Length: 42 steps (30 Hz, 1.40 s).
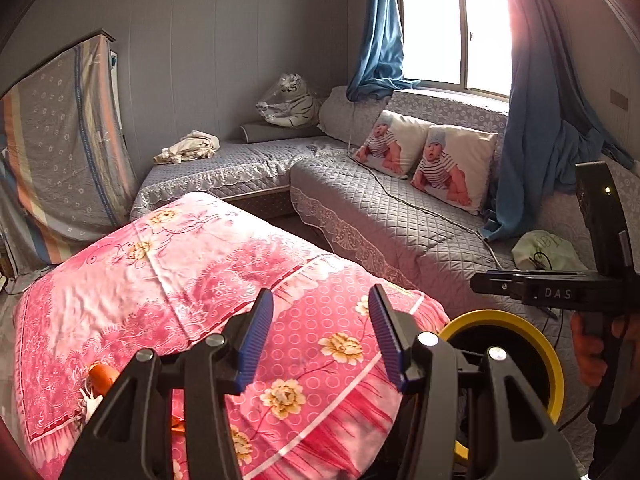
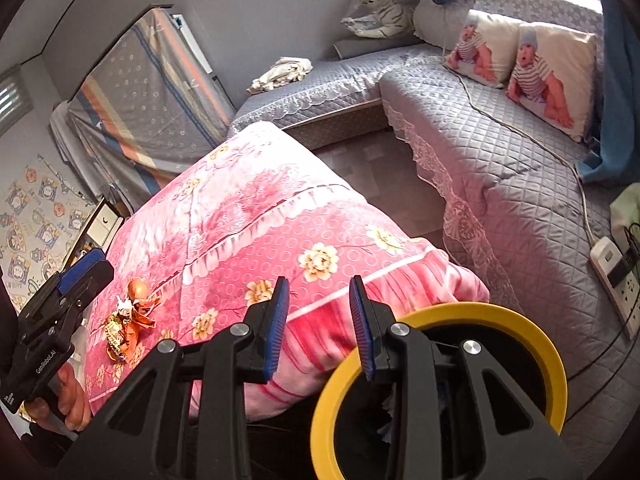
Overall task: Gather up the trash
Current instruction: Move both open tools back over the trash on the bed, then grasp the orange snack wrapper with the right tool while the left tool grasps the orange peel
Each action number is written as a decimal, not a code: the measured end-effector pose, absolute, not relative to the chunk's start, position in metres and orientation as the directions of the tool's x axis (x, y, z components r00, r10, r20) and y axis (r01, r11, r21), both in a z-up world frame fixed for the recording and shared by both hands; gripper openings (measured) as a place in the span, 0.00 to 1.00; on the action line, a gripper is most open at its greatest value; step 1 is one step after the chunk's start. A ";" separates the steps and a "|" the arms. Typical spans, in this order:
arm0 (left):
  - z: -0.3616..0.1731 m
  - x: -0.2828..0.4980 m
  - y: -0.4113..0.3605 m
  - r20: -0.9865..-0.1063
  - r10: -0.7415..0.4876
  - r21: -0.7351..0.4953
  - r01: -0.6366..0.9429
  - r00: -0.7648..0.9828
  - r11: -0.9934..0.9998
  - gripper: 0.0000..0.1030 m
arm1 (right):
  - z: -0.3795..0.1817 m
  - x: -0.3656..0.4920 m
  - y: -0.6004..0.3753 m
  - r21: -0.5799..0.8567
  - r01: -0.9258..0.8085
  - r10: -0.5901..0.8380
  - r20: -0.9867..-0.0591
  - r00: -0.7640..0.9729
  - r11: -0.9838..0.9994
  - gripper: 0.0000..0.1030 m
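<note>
Crumpled orange wrappers [image 2: 128,320] lie on the near-left part of a table draped in pink floral cloth [image 2: 256,216]; in the left wrist view only an orange bit of them [image 1: 102,376] shows beside the finger. A yellow-rimmed bin [image 2: 440,320] with a dark inside stands at the cloth's near-right corner, and in the left wrist view the bin [image 1: 532,328] sits low on the right. My left gripper [image 1: 320,340] hovers open over the cloth with nothing between its blue pads. My right gripper [image 2: 320,328] is open and empty too, its right finger over the bin's rim.
A grey quilted corner sofa [image 2: 500,152] runs along the back and right, with two printed cushions [image 2: 552,72], a toy tiger [image 2: 380,12], a crumpled cloth [image 2: 280,74] and a white power strip [image 2: 616,280] with a cable. Bare floor [image 2: 380,176] separates sofa and table. A covered board [image 2: 152,92] leans at left.
</note>
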<state>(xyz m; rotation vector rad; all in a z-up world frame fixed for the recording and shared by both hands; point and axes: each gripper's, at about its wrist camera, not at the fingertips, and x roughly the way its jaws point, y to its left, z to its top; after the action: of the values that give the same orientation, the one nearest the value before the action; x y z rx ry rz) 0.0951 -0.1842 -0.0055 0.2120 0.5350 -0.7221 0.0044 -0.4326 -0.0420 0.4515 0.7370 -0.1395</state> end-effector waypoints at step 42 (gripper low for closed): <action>-0.049 0.163 0.036 -0.583 -0.323 -0.162 0.283 0.746 0.945 0.46 | -0.075 0.204 -0.195 0.290 -0.175 0.338 -0.793 0.506 0.941 0.29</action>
<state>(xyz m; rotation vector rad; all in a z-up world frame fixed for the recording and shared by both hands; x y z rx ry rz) 0.1626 0.0363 -0.0488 -0.0649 0.6492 -0.3315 0.2043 -0.1955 -0.0745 0.1809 0.9942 0.3112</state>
